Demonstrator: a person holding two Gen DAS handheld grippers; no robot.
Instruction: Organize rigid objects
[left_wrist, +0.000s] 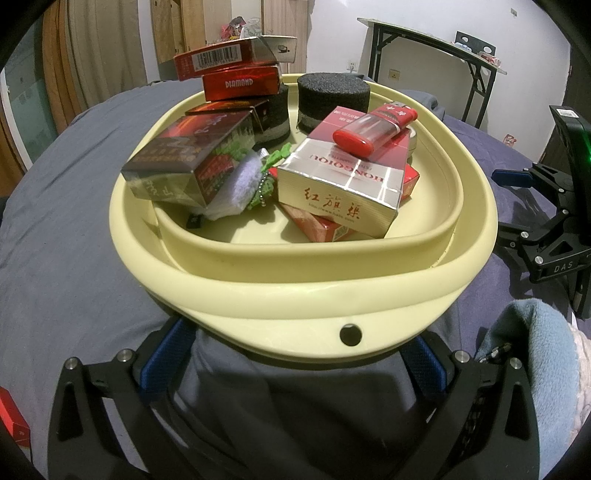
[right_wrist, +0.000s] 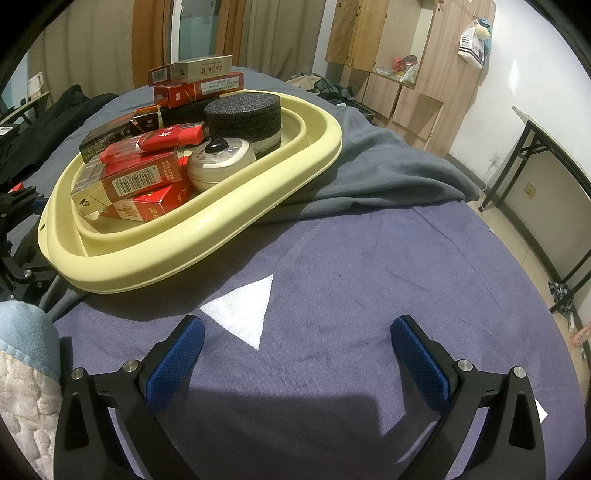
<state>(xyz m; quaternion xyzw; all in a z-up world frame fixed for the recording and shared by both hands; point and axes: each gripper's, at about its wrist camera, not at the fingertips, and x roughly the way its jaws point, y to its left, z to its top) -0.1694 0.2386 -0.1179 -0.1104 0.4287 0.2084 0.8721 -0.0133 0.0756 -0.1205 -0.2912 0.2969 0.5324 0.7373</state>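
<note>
**Loaded basin sitting on the bed, both claws standing open**

The cream collapsible basin (left_wrist: 295, 295) is resting on the grey-blue bedsheet (right_wrist: 369, 258), piled with cigarette packs, a red lighter (left_wrist: 373, 127), two black foam cylinders and a round cream tin (right_wrist: 221, 162). The left gripper (left_wrist: 295, 354) is hovering at the near rim, fingers spread wide and holding nothing. The right gripper (right_wrist: 295, 350) is also gaping empty over bare sheet, beside the basin. The packs are probably light, stiff and glossy, so they are likely to slide; pinching across their broad flat faces looks safest. The stacked DIAMOND pack (left_wrist: 240, 83) is sitting precariously and could topple.
</note>
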